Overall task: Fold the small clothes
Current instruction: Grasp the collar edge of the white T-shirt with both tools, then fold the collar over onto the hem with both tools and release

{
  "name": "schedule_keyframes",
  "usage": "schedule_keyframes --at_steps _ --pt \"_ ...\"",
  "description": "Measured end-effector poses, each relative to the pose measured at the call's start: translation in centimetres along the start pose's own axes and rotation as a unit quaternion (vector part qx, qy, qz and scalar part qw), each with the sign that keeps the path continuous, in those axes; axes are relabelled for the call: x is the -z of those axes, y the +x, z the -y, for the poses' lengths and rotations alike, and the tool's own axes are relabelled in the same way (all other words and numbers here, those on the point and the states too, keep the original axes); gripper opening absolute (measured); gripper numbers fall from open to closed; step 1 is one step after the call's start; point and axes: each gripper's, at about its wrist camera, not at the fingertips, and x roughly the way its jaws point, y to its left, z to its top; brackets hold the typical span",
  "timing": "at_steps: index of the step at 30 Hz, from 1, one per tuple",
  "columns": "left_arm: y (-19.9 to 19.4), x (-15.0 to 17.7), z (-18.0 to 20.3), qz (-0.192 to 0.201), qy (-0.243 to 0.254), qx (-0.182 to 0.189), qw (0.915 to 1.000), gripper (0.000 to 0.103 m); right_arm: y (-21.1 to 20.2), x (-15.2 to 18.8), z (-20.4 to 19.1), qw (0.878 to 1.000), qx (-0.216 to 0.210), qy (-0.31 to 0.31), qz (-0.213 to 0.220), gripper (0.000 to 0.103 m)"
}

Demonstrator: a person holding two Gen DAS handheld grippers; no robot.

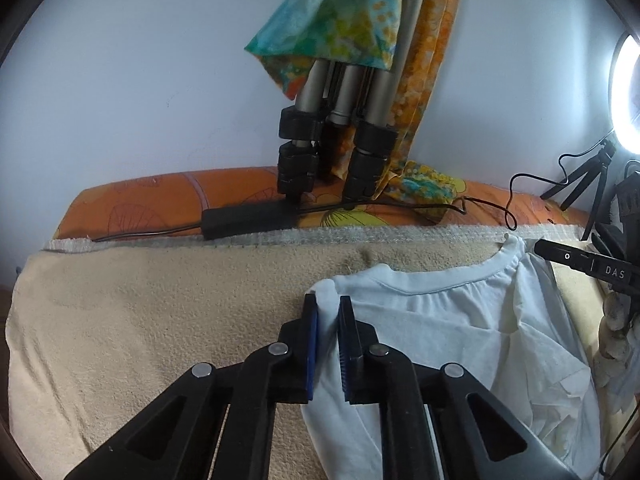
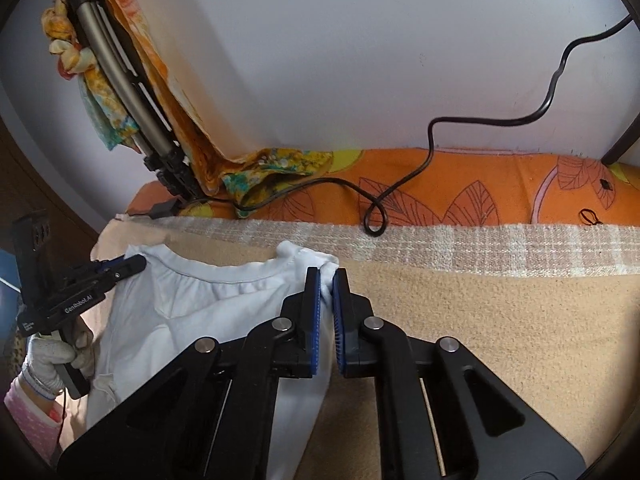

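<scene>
A small white shirt (image 1: pixel 448 320) lies on a beige blanket (image 1: pixel 140 320), neckline toward the wall. My left gripper (image 1: pixel 328 304) is shut on the shirt's left shoulder edge. My right gripper (image 2: pixel 327 278) is shut on the shirt's (image 2: pixel 208 312) right shoulder edge. In the right wrist view the left gripper (image 2: pixel 128 266) shows at the far left, held by a gloved hand (image 2: pixel 52 356). In the left wrist view part of the right gripper's body (image 1: pixel 584 266) shows at the far right.
A folded tripod (image 1: pixel 332 136) draped with colourful cloth (image 1: pixel 352 12) leans on the wall on an orange bedsheet (image 2: pixel 480 196). Black cables (image 2: pixel 432 160) and a power adapter (image 1: pixel 248 218) lie there. A ring light (image 1: pixel 628 96) on a small tripod stands at right.
</scene>
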Motion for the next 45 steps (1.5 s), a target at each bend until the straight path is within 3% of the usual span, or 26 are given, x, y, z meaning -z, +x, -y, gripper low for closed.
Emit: schedule_keyframes --at_steps 4,12,22,36,45 --pt "-1.5 -0.1 -0.4 0.016 -0.020 0.016 0.9995 0.005 -1.4 -0.1 -0.7 1.000 0.004 0.005 0.017 0.006" --pt "-6.7 0.2 0.6 0.048 -0.009 0.025 0.9985 0.005 -6.2 -0.3 -2.6 0.999 -0.002 -0.007 0.044 0.006" --pt "-13.7 2.6 3.1 0.070 0.003 0.027 0.9972 0.005 -13.7 2.2 -6.4 0.998 0.002 -0.045 0.050 0.006" --pt "-21.8 11.8 7.0 0.069 0.053 0.016 0.9961 0.005 -20.8 13.9 -10.4 0.995 0.027 -0.092 0.033 0.006" --pt "-23.2 20.0 8.3 0.043 0.071 0.011 0.9965 0.005 -22.8 20.5 -11.6 0.993 0.046 -0.108 0.021 0.006"
